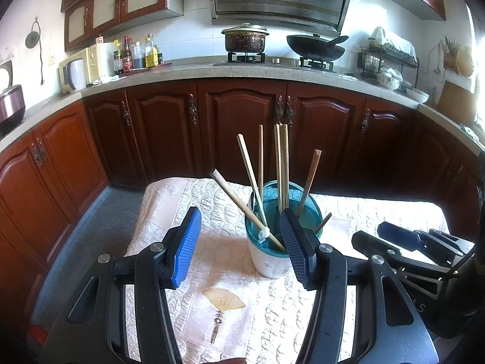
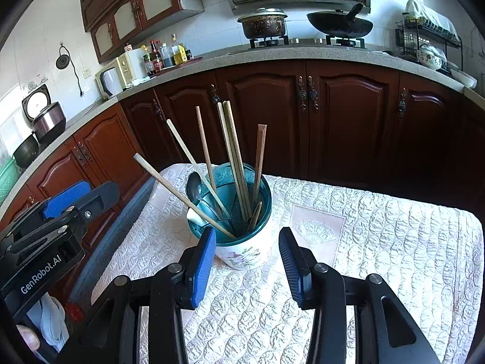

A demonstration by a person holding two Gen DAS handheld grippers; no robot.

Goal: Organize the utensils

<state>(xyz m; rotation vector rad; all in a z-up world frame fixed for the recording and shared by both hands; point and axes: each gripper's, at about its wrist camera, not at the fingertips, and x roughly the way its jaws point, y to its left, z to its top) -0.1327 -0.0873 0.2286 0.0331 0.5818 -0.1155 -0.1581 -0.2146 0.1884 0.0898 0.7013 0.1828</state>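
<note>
**Chopsticks fanned in the holder, both grippers empty**

The utensil holder [image 2: 242, 242] stands upright on the quilted bench [image 2: 394, 257]. Its chopsticks [image 2: 233, 157] rise lengthwise, most toward twelve o'clock, one leaning to ten o'clock; a metal spoon [image 2: 194, 186] sits bowl-up at the holder's nine o'clock. The right gripper [image 2: 247, 261] tilts downward just before the holder, fingers [image 2: 201, 268] partly apart, gripping nothing. The left gripper [image 1: 239, 245] angles down likewise, half-spread and empty.
</note>
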